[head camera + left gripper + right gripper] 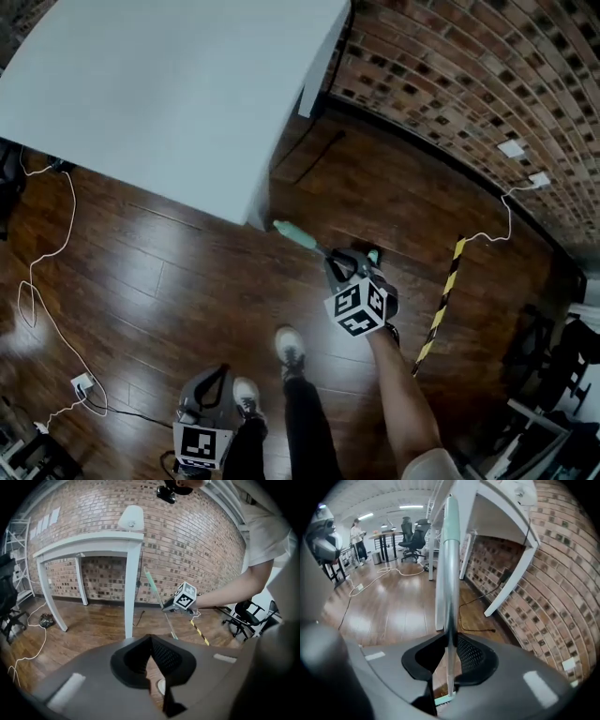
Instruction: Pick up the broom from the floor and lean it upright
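The broom is off the floor, and my right gripper point(339, 264) is shut on its metal handle, in front of the white table's point(169, 94) corner leg. The handle's green grip point(298, 236) points at that leg. In the right gripper view the handle point(450, 550) runs straight out between the jaws of the right gripper point(450, 641), and a bit of the green broom head point(443, 701) shows below. My left gripper point(214, 380) hangs low beside the person's shoes, its tips together on nothing. From the left gripper point(149, 641), the broom handle point(154, 585) and right gripper point(171, 606) stand ahead.
A brick wall point(469, 75) runs behind the table. Yellow-black tape point(441, 305) lies on the wood floor at the right, a white cable point(56, 281) and plug point(82, 382) at the left. Office chairs point(243, 618) stand to the right. A person point(358, 534) stands far off.
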`<state>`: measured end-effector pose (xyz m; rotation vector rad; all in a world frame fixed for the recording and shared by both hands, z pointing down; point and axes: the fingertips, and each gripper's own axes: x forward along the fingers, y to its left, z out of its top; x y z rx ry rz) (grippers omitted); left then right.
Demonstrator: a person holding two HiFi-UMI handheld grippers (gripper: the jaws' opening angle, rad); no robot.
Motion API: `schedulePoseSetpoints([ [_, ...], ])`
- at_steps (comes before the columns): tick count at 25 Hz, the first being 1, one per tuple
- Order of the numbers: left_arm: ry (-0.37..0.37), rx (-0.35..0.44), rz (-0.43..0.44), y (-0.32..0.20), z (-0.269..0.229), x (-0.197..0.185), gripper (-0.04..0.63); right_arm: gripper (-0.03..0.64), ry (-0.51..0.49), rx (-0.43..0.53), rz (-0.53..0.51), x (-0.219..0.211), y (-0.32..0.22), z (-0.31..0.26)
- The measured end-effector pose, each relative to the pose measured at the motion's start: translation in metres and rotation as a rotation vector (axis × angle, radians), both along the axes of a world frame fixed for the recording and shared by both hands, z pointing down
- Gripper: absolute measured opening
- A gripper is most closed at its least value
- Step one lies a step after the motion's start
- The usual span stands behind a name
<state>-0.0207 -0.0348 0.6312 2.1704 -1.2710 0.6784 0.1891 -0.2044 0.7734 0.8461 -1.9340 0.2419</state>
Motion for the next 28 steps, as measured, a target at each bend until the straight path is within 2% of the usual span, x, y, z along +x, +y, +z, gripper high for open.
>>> schedulePoseSetpoints([
  [6,0.016,0.003,-0.038,-0.041,-0.012,0.022,0.0,0.095,-0.056,0.022,0.1,0.017,-0.072,-0.027],
  [9,0.015,0.014,-0.035,-0.055,-0.011,0.023,0.0,0.094,-0.058,0.02,0.11,0.011,-0.099,-0.031],
  [12,-0.02,0.033,-0.012,-0.062,-0.006,0.017,0.0,0.094,-0.07,0.027,0.11,0.002,-0.122,-0.038],
  [14,-0.006,0.014,-0.039,-0.068,-0.008,0.017,0.0,0.094,-0.085,0.043,0.115,-0.002,-0.136,-0.045],
  [17,0.002,-0.003,-0.06,-0.073,-0.01,0.013,0.0,0.094,-0.093,0.06,0.116,-0.008,-0.15,-0.053],
  [22,-0.02,0.014,-0.045,-0.073,-0.005,0.007,0.0,0.092,-0.106,0.076,0.113,-0.018,-0.163,-0.064],
  [28,0.011,0.006,-0.064,-0.079,-0.008,0.016,0.0,0.094,-0.096,0.101,0.108,-0.025,-0.176,-0.073],
])
